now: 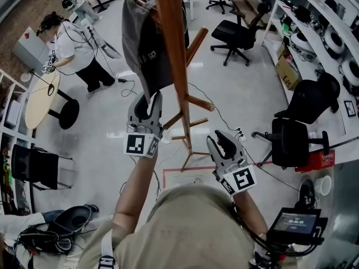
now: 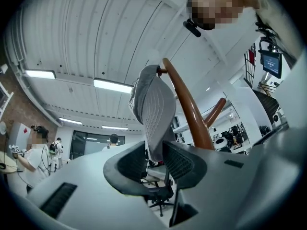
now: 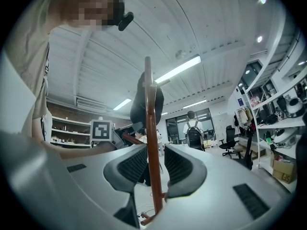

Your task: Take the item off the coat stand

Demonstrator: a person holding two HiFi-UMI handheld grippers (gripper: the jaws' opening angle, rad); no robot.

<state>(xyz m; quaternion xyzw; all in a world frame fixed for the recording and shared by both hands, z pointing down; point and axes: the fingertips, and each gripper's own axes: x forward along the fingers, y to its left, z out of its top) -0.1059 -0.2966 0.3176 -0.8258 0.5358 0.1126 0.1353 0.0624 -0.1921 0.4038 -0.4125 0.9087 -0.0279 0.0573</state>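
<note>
Now my left claw (image 1: 148, 101) pinches the lower edge of the cap (image 1: 143, 43), hanging on the stand (image 1: 173, 49) at 12 o'clock. My right claw (image 1: 220, 139), at 5 o'clock, gapes slightly, empty.

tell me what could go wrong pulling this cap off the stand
1. The left gripper pinches only the lower edge of the grey cap, so it might slip out.
2. The cap hangs over a peg; pulling down rather than lifting could snag it and tip the coat stand.
3. The right gripper is open and off the stand, so nothing steadies it.
</note>
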